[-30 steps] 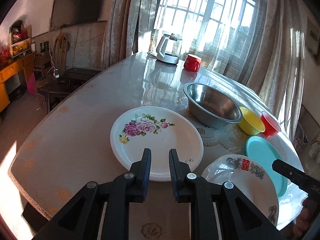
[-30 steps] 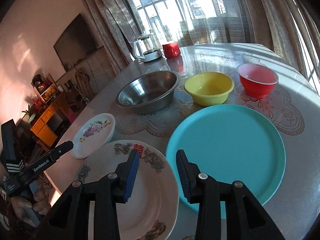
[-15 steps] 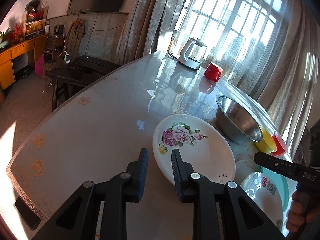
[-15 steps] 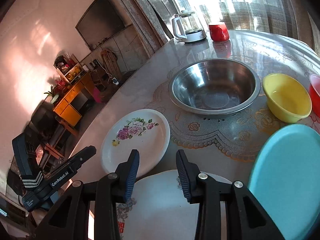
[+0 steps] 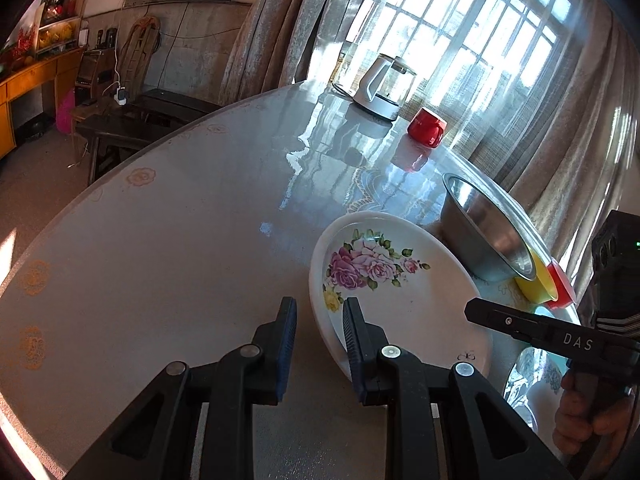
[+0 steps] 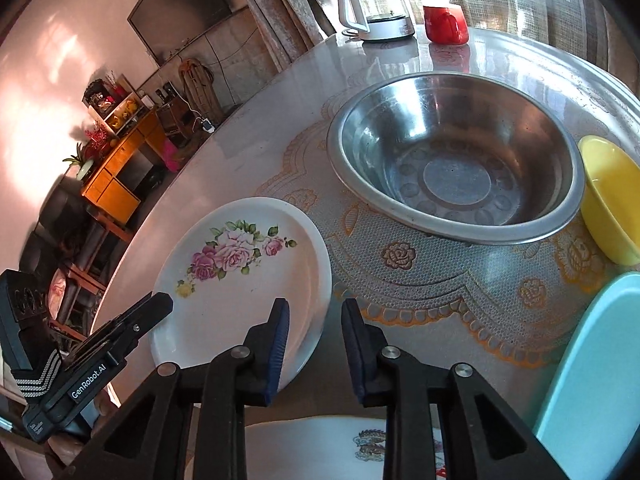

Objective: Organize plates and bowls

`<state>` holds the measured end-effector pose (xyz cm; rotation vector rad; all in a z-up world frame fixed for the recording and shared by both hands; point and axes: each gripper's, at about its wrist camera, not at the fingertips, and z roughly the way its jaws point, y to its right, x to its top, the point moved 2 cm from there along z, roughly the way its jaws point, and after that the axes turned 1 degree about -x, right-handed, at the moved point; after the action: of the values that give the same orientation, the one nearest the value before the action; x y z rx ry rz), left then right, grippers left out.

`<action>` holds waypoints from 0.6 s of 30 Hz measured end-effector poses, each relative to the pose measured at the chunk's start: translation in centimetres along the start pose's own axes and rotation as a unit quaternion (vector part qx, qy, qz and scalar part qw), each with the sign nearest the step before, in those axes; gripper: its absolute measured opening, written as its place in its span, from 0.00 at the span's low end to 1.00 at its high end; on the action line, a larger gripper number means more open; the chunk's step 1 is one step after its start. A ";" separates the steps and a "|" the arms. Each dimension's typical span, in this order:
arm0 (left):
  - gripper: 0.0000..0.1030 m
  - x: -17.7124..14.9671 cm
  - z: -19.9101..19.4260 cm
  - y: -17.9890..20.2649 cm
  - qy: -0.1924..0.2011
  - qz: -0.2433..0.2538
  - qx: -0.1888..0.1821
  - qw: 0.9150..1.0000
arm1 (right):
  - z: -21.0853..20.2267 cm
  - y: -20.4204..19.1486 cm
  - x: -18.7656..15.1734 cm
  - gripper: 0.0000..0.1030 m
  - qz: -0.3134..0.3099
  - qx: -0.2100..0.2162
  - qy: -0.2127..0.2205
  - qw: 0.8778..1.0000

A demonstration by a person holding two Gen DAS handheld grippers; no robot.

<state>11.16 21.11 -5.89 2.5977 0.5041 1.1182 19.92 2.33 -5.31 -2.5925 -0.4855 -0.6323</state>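
Note:
A white plate with pink roses lies on the round table; it also shows in the right wrist view. My left gripper is open at the plate's left rim, its jaws either side of the edge. My right gripper is open at the plate's right rim, jaws either side of it. A steel bowl stands behind, with a yellow bowl and a red bowl beyond. A teal plate and a patterned plate lie near me.
A glass kettle and a red mug stand at the table's far side by the curtained window. A dark bench and an orange cabinet stand to the left of the table.
Both grippers have moved left, away from the patterned and teal plates, and closed in on the rose plate from opposite sides. Their jaws stay open.

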 end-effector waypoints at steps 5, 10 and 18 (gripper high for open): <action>0.22 0.0 0.4 1.0 0.004 0.016 0.004 1.000 | 1.4 -0.6 0.2 0.24 -0.009 0.004 -0.017 1.000; 0.23 0.0 -0.3 1.6 0.012 0.030 -0.003 0.999 | 0.7 -0.4 0.0 0.24 -0.001 0.011 -0.002 1.000; 0.23 0.1 -1.7 2.9 0.023 0.041 -0.013 0.999 | -2.1 0.6 -0.8 0.24 0.003 0.029 0.031 0.999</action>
<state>10.62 18.71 -3.62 2.5963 0.3931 1.2034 18.73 0.62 -4.19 -2.5113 -0.4688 -0.6845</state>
